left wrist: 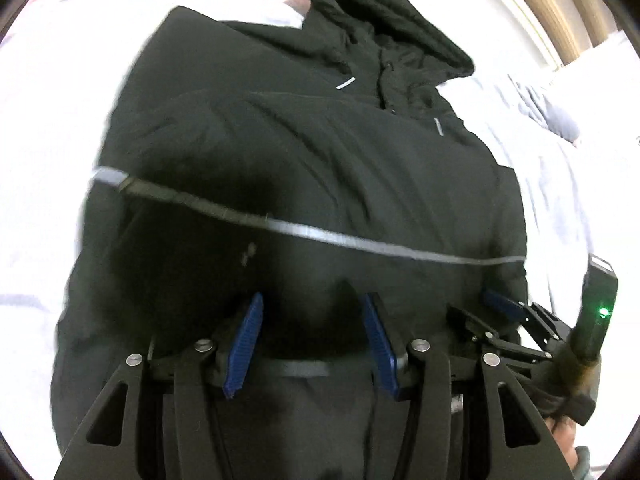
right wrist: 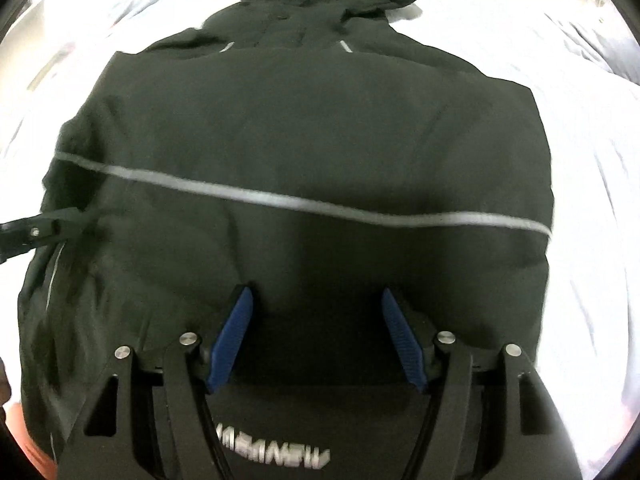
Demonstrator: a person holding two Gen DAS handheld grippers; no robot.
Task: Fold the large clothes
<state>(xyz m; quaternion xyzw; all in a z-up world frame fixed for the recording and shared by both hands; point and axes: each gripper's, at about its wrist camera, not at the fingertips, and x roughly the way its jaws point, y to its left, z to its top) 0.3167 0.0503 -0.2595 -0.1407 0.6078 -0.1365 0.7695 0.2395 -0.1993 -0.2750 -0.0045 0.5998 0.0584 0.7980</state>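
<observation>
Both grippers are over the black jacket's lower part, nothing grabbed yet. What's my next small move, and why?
Probably lower both and pinch the hem. The left gripper and right gripper hover open, the jacket lies flat on the white bedding, sleeves apparently folded in.

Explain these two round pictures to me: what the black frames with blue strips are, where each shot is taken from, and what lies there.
No robot here: a person carries a hand-held two-finger tool in each hand, with a wide-angle camera on each looking along its fingers. One picture looks past the left tool, the other past the right tool. The blue strips are the finger pads. Below them a dark hooded jacket with a grey stripe lies spread on a white sheet, hood farthest away. The right tool also shows at the edge of the left picture. Both tools hover over the jacket's lower part, pads apart, gripping nothing.
</observation>
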